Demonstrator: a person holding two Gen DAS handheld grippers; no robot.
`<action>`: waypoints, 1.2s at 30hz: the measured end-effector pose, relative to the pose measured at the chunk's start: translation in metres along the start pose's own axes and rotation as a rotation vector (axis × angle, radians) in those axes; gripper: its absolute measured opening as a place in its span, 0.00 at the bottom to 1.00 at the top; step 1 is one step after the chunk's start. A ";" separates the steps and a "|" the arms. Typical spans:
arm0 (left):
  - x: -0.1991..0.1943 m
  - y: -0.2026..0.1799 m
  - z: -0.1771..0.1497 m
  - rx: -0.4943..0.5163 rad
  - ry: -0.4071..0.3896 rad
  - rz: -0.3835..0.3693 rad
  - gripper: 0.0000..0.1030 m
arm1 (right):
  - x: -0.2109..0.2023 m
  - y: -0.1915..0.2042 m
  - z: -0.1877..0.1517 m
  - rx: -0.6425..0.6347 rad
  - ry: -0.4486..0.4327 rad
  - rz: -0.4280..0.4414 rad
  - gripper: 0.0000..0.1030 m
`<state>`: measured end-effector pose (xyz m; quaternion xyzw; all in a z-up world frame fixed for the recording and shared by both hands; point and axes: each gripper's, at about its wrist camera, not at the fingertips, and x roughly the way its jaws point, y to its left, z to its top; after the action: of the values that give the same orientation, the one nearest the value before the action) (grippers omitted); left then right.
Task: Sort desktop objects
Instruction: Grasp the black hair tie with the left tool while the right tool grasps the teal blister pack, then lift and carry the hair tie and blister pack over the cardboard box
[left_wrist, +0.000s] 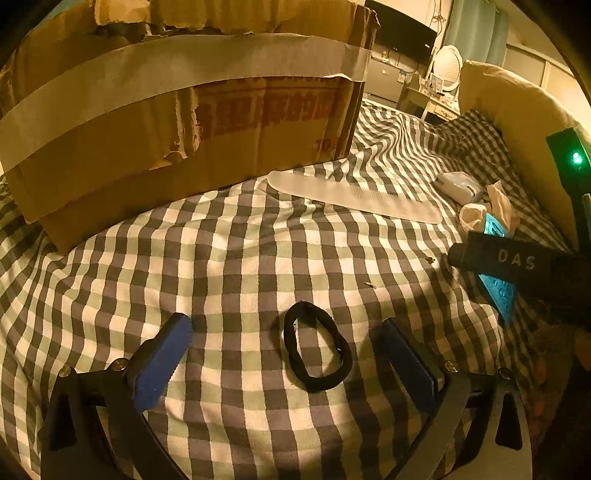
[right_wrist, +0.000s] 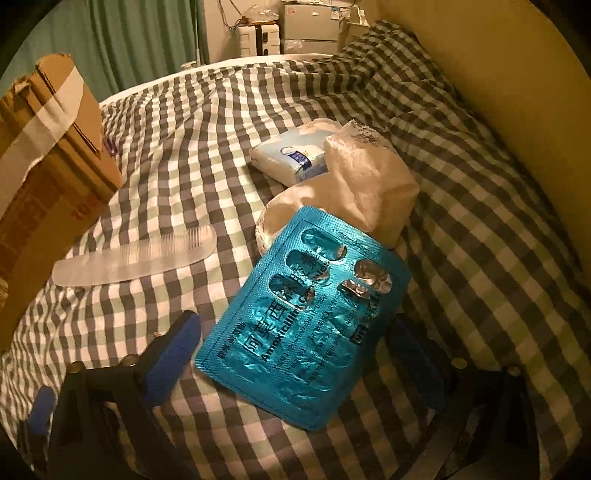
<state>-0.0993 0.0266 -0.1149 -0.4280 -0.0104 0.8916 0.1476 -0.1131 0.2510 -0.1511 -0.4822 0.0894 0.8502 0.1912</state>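
A: What lies under the right gripper?

B: A teal blister pack, flat foil and plastic, lying on the checked bedcover. Its top edge, toward 12 o'clock, rests against a cream lace-trimmed cloth. The jaws stand wide, one on either side of the pack, and the pads do not press on it. Nothing is held.

A: How will it handle?

B: Light and thin, I judge, stiff enough to keep its shape but slick on the foil. Several pockets look already burst. Pinch it across the short width, at the edges toward 9 and 3 o'clock; lying flat on soft bedding, it may need an edge levered up first.

A: And the left gripper?

B: Wide open as well, empty, with a black hair tie lying between its fingers on the cover. That one is soft and limp, nearly weightless; take one side of the loop and it will dangle.

A: What lies around them?

B: A clear comb at 10 o'clock of the pack, a tissue packet at 12 beyond the cloth, and a taped cardboard box farther off at 10 to 11 o'clock, likely the sorting bin.
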 end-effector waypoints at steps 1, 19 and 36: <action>0.000 0.001 0.000 -0.004 -0.001 -0.006 1.00 | -0.001 -0.001 0.001 0.001 -0.002 0.000 0.87; -0.018 0.016 0.000 0.009 -0.006 -0.017 0.05 | -0.012 -0.008 -0.009 -0.021 -0.003 0.047 0.71; -0.059 0.020 0.001 -0.004 -0.081 -0.073 0.05 | -0.071 -0.006 -0.026 -0.097 -0.090 0.127 0.69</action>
<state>-0.0702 -0.0080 -0.0723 -0.3913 -0.0339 0.9021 0.1786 -0.0576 0.2306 -0.1034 -0.4457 0.0700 0.8848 0.1169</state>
